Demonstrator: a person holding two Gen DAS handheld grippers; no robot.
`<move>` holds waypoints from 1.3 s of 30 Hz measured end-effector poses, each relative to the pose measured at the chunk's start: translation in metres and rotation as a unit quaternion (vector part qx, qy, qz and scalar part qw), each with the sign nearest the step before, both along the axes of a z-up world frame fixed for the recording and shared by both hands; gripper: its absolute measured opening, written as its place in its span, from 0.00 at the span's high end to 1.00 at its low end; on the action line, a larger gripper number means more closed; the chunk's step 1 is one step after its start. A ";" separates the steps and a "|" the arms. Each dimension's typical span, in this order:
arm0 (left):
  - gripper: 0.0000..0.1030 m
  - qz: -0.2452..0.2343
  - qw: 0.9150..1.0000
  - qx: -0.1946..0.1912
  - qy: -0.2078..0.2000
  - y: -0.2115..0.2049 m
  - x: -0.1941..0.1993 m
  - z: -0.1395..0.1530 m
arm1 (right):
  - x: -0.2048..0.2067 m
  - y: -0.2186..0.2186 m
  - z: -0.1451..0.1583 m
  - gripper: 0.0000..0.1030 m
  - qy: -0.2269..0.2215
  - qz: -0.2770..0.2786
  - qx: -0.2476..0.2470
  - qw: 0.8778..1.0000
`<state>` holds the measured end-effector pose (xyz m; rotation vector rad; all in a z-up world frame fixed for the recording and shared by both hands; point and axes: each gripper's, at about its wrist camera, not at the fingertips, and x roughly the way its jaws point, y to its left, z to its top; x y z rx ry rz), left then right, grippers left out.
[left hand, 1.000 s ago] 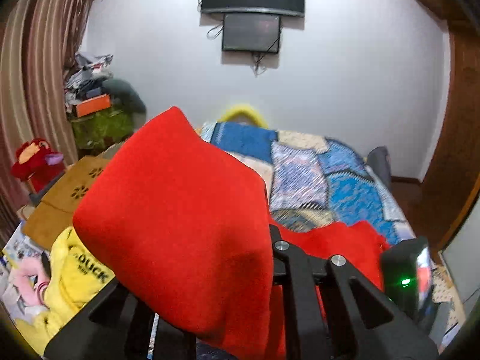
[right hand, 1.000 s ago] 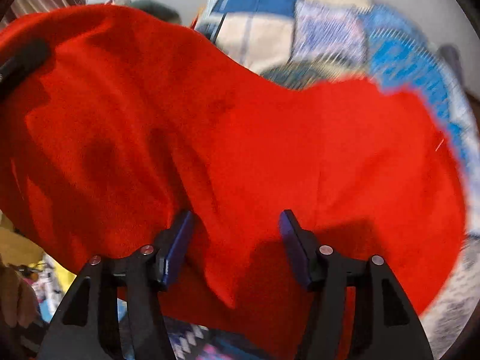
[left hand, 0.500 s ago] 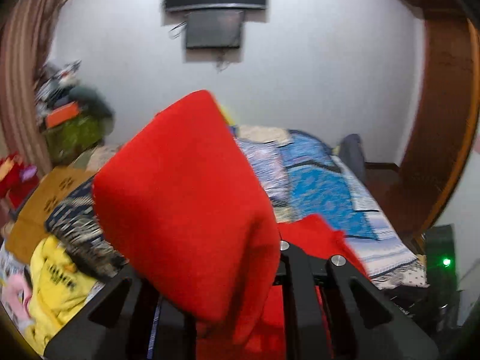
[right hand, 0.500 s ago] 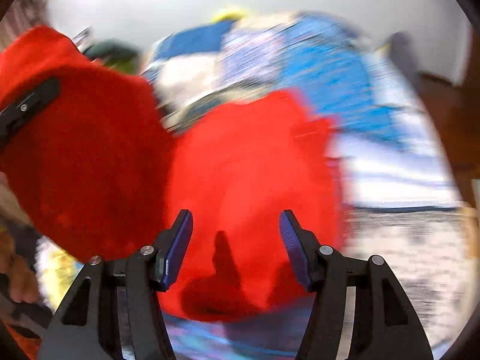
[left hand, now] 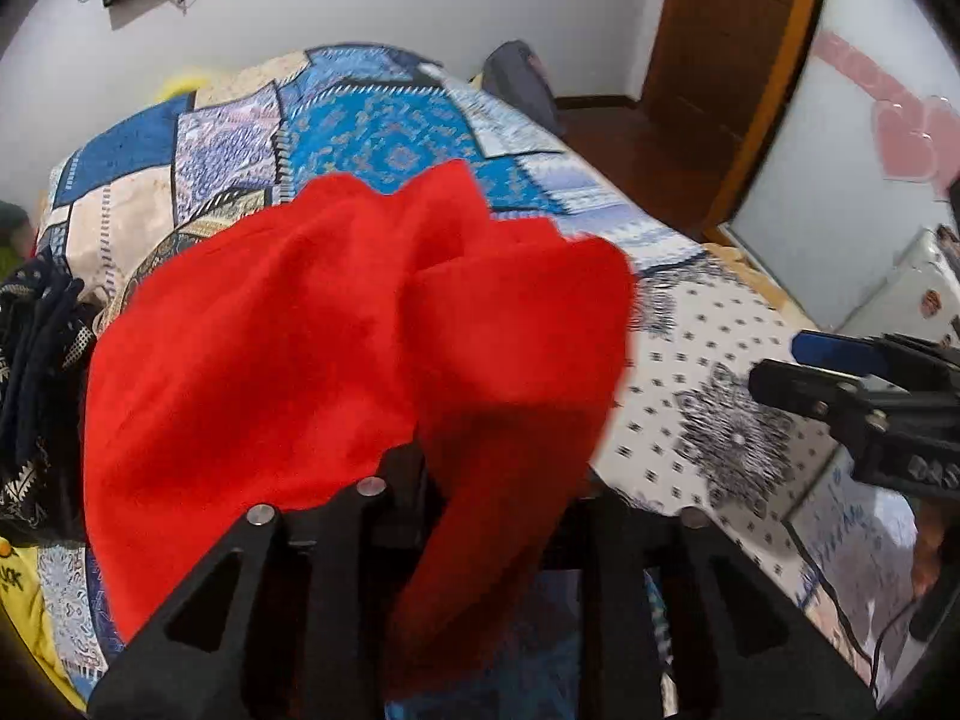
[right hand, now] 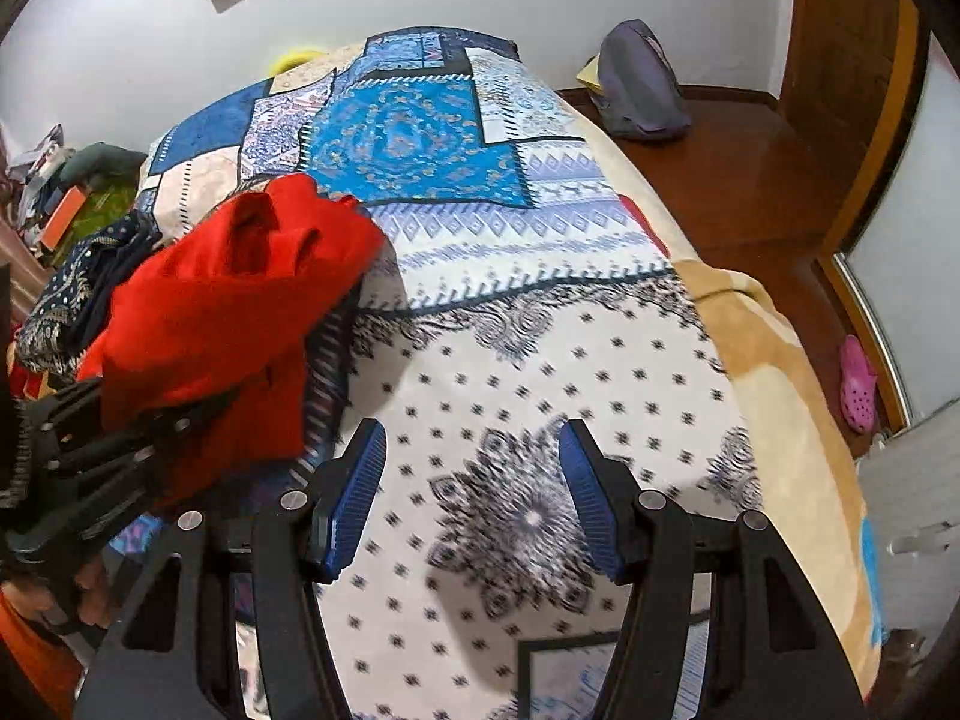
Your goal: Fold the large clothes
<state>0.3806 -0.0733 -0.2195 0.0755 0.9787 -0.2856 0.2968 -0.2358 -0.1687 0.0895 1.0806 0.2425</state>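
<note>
Left gripper (left hand: 486,480): fingertips buried under the red garment (left hand: 312,348), so pads weren't visible; jaws were opening with red cloth hanging between them, and whether the pads were pressing on it couldn't be told. The garment was a soft, matte, fleece-like heap, bunched and creased, draped over the left gripper and spilling onto the bed (left hand: 708,324); its lower edge was cut off behind the black finger frames. Right gripper (right hand: 471,498): released, ribbed blue pads (right hand: 354,498) wide apart, nothing between them, hovering over the white dotted part of the patchwork bedcover (right hand: 600,360). In the right wrist view the red garment (right hand: 228,300) sat on the left of the bed, beside a dark patterned cloth (right hand: 66,294). Bedcover print was motion-blurred near the grippers. A grey bag (right hand: 642,84) lay on the wooden floor, edges soft.
</note>
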 end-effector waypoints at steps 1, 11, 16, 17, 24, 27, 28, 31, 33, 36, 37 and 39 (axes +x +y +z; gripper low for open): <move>0.53 -0.008 1.000 -0.014 0.005 0.001 -0.004 0.003 | -0.003 -0.001 0.003 0.46 -0.003 0.002 -0.003 1.000; 0.28 0.026 0.997 -0.013 -0.070 0.056 -0.054 0.078 | -0.002 0.033 0.047 0.46 -0.076 0.060 0.020 0.995; 0.18 0.110 0.989 0.029 -0.096 0.110 -0.050 0.082 | 0.003 0.079 0.061 0.43 -0.103 0.114 0.032 0.988; 0.18 0.120 0.988 0.032 -0.091 0.119 -0.046 0.078 | 0.005 0.090 0.060 0.42 -0.103 0.125 0.035 0.986; 0.17 0.131 0.991 0.029 0.010 0.145 -0.032 0.009 | 0.029 0.125 0.004 0.41 -0.027 0.143 0.022 0.989; 0.12 0.136 0.990 0.027 -0.004 0.146 -0.044 -0.005 | 0.033 0.117 -0.031 0.41 0.015 0.135 -0.006 0.991; 0.11 0.141 0.990 0.026 -0.010 0.147 -0.047 -0.006 | 0.033 0.111 -0.042 0.41 0.027 0.135 0.001 0.991; 0.10 0.145 0.989 0.021 -0.017 0.145 -0.056 -0.009 | 0.029 0.089 -0.051 0.36 0.032 0.128 0.027 0.991; 0.10 0.144 0.989 0.034 -0.028 0.141 -0.061 -0.009 | 0.024 0.080 -0.052 0.35 0.028 0.122 0.002 0.992; 0.11 0.141 0.989 0.043 -0.032 0.138 -0.066 -0.007 | 0.015 0.069 -0.053 0.35 0.022 0.118 -0.021 0.992; 0.11 0.142 0.988 0.043 -0.032 0.138 -0.067 -0.008 | 0.013 0.066 -0.053 0.35 0.023 0.117 -0.022 0.993; 0.11 0.145 0.988 0.038 -0.030 0.140 -0.069 -0.008 | 0.009 0.061 -0.051 0.35 0.023 0.114 -0.020 0.993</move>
